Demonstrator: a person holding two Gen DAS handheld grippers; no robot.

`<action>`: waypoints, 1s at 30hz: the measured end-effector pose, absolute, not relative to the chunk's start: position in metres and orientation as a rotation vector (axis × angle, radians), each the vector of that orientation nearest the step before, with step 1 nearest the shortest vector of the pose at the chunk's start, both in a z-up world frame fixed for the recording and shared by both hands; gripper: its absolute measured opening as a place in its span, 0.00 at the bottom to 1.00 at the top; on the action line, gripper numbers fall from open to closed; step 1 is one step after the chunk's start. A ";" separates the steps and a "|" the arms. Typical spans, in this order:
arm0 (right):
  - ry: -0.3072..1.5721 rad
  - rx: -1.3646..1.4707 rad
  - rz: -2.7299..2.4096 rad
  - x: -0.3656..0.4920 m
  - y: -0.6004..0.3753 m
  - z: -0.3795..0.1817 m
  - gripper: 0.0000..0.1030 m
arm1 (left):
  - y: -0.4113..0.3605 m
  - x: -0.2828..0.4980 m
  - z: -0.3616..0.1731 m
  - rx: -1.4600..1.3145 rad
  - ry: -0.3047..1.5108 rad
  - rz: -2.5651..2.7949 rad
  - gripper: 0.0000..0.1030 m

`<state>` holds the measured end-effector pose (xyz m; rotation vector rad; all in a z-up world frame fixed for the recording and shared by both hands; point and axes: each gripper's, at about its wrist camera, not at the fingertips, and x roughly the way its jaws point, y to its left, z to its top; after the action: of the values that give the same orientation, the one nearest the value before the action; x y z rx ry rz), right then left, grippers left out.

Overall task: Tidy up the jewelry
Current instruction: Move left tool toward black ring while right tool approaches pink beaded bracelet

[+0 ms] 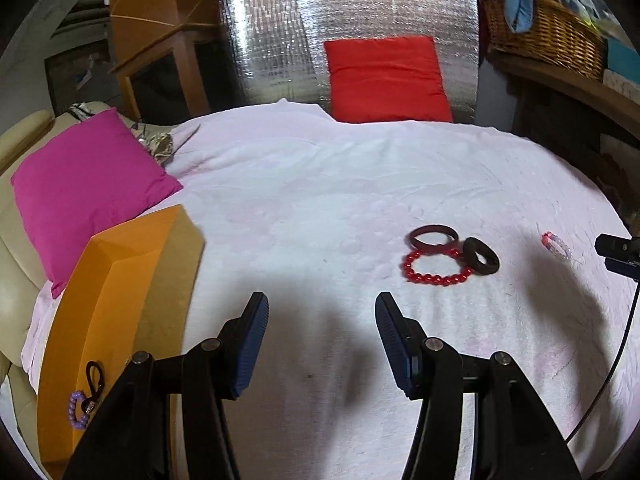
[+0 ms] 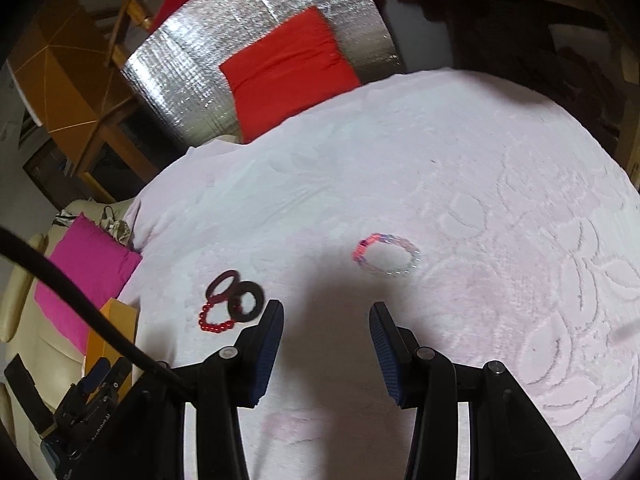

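Pale pink beaded bracelet [image 2: 386,255] lies alone on the white blanket [image 2: 460,160] just ahead of the right gripper [image 2: 326,330], whose empty jaws gape, so straddle one side of its rim before closing; the left gripper [image 1: 322,320] gapes empty too.

Three bracelets lie bunched on the pale pink cover: a red bead bracelet [image 1: 436,270], flat, with a thin dark bangle [image 1: 433,237] touching its far side and a thick dark bangle [image 1: 481,256] overlapping its right edge. A pink-and-clear bead bracelet [image 2: 386,255] lies apart, to their right — blurred. In the orange box [image 1: 116,280] rest a purple bead bracelet [image 1: 76,410] and a black loop [image 1: 95,376].
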<state>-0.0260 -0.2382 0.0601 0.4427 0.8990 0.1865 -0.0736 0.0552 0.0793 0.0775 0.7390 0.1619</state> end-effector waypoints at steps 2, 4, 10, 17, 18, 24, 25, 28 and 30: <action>0.907 0.440 0.181 -0.026 -0.244 0.058 0.47 | 0.050 -0.071 0.077 0.081 0.748 0.156 0.55; 0.914 0.441 0.179 -0.027 -0.248 0.056 0.47 | 0.046 -0.069 0.075 0.083 0.754 0.151 0.55; 0.922 0.449 0.174 -0.026 -0.257 0.054 0.47 | 0.031 -0.063 0.071 0.098 0.764 0.129 0.55; 0.932 0.455 0.184 -0.023 -0.257 0.054 0.47 | 0.022 -0.059 0.067 0.109 0.773 0.113 0.55; 0.933 0.457 0.185 -0.023 -0.257 0.053 0.47 | 0.021 -0.059 0.067 0.110 0.775 0.112 0.55; 0.943 0.457 0.184 -0.021 -0.256 0.051 0.47 | 0.014 -0.058 0.064 0.123 0.779 0.096 0.55; 0.945 0.459 0.183 -0.021 -0.256 0.050 0.47 | 0.013 -0.058 0.064 0.124 0.779 0.094 0.55; 0.946 0.457 0.183 -0.020 -0.255 0.051 0.47 | 0.011 -0.058 0.064 0.125 0.782 0.091 0.55; 0.944 0.455 0.185 -0.021 -0.255 0.051 0.47 | 0.010 -0.058 0.064 0.125 0.783 0.089 0.55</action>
<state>-0.0205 -0.2549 0.0509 0.4555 0.9443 0.1854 -0.0580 0.0102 0.0636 0.1255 0.7825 0.0895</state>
